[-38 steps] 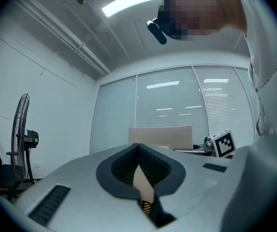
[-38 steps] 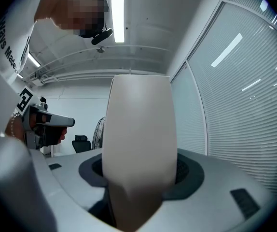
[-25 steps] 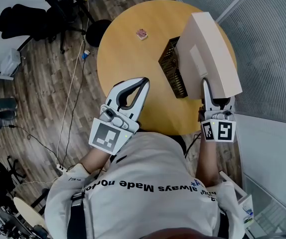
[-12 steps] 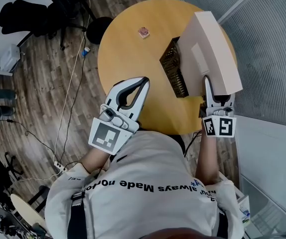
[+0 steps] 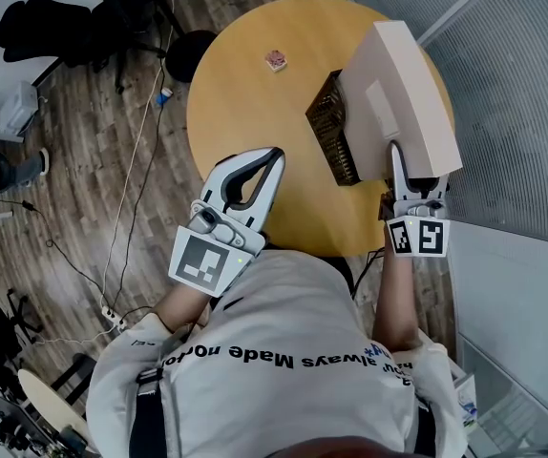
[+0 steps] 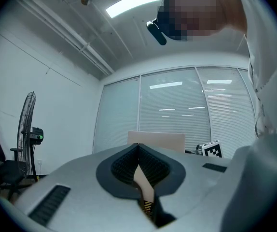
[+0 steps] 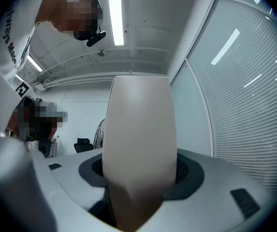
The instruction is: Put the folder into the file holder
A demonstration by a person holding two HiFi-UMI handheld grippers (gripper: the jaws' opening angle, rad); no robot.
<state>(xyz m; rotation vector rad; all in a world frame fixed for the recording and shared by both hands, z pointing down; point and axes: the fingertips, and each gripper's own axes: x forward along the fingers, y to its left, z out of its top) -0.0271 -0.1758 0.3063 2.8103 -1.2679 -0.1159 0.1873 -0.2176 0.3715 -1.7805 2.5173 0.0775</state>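
Wood floor (image 5: 93, 160) — ribbed glass walls (image 5: 532, 113)

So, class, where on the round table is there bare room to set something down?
Bare wood: the left half of the table, bordered by the small pink object, the file holder and the left gripper; also the near edge between the two grippers. Crowded: the right side, where the right gripper holds the folder at the file holder.

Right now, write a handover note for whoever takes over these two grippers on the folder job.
Left gripper: shut, empty, at the table's near edge.
Right gripper: shut on the folder, upright beside the file holder.
Done: folder gripped and at the holder.
To do: seat it in the holder and let go; whether its bottom edge is already inside can't be seen.
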